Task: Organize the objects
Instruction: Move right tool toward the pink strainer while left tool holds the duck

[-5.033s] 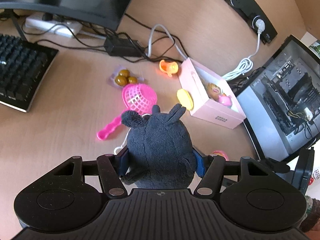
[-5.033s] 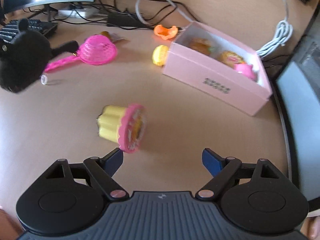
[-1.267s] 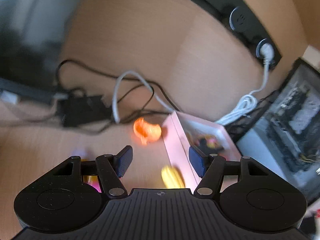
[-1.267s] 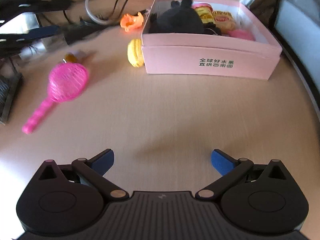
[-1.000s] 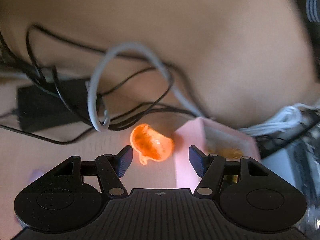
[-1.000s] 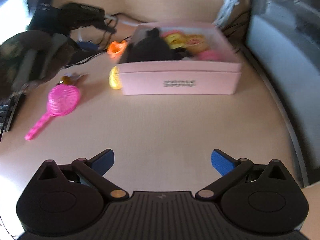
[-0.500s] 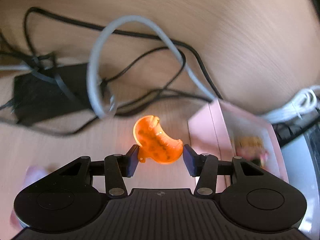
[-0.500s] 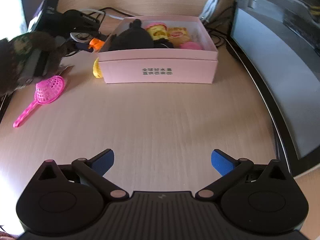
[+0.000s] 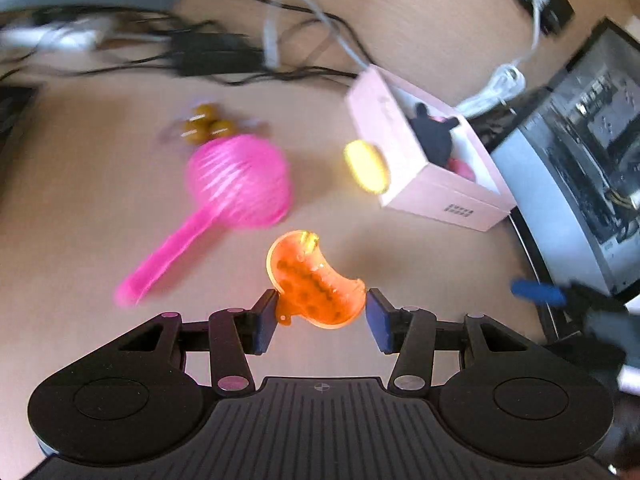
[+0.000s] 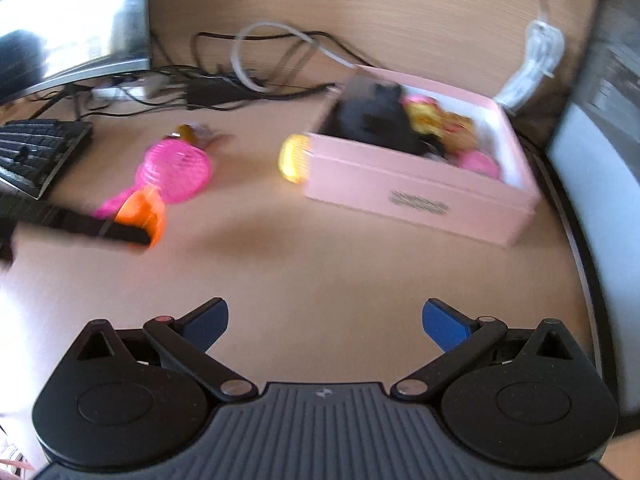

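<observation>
My left gripper (image 9: 320, 318) is shut on a translucent orange toy piece (image 9: 314, 282) and holds it above the desk; it shows too in the right wrist view (image 10: 144, 212). The pink box (image 9: 434, 192) sits ahead to the right with a dark plush toy (image 9: 434, 134) and other toys inside. In the right wrist view the box (image 10: 416, 196) holds the plush (image 10: 372, 116). A yellow toy (image 9: 366, 166) lies against the box's left side. A pink strainer (image 9: 234, 184) and brown balls (image 9: 204, 126) lie on the desk. My right gripper (image 10: 325, 322) is open and empty.
Cables and a black power brick (image 9: 216, 56) lie at the back. A keyboard (image 10: 36, 152) and a monitor (image 10: 72, 16) are on the left. A computer case (image 9: 592, 168) stands right of the box. The wooden desk (image 10: 360, 272) is bare before the right gripper.
My left gripper closed on the orange piece, lifted it and pulled back from the cables, so the strainer and box are in view again. The right gripper's view swung left, closer to the box.
</observation>
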A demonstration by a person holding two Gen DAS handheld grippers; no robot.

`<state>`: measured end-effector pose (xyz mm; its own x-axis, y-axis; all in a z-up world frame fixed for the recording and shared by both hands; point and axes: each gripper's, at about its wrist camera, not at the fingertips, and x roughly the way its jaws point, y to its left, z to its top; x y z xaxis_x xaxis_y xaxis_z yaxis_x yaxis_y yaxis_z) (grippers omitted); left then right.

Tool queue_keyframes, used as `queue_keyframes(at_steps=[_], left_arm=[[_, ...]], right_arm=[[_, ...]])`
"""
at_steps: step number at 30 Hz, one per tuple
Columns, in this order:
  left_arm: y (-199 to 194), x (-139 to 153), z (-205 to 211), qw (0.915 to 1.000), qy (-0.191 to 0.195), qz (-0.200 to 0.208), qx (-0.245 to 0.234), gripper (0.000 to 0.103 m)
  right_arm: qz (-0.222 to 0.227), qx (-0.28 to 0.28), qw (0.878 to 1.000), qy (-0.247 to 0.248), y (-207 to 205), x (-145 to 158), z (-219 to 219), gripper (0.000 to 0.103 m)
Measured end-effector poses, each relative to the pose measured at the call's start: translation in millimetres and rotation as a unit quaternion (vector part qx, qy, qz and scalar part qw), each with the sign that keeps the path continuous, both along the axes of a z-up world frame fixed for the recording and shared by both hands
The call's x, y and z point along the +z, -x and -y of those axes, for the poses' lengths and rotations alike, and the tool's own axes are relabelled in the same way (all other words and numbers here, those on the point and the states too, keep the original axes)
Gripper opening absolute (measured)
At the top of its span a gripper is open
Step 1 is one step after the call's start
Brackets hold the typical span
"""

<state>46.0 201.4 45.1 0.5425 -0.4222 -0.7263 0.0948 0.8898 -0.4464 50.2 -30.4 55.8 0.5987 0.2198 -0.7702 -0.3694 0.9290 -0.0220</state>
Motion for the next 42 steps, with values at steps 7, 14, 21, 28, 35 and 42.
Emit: queue_keyframes(at_steps=[7, 14, 21, 28, 35, 42], left_arm=[[53.2, 29.2, -62.4, 0.9928, -0.006, 0.022, 0.118, 0.052], [102.5, 40.6, -103.5, 0.9779, -0.002, 0.026, 0.208, 0.052], [139.0, 38.0, -122.6, 0.9677, 0.008, 0.021, 0.251, 0.052], [158.5, 35.6, -149.2, 0.9602, 0.016, 0.022, 0.278, 0.052], [148.5, 27.2, -156.6, 0.9659, 0.029, 0.015, 0.257, 0.052], [121.0, 24.8, -142.9, 0.9787, 0.036, 0.014, 0.202, 0.052]], right_arm=[[0.030, 0.088, 0.995, -0.019, -30.8, 6.4, -79.3, 0.103], [0.027, 0.129, 0.991, -0.031, -85.9, 10.3, -143.4, 0.103], [-0.070, 0.039, 0.996, -0.040, -159.1, -25.0, -186.0, 0.103], [-0.054, 0.047, 0.997, 0.013, -163.3, -41.2, -219.1, 0.091], [-0.025, 0.097, 0.994, 0.034, -140.5, -22.2, -221.5, 0.073], [0.017, 0.120, 0.993, 0.000, -103.9, 17.6, -192.8, 0.068]])
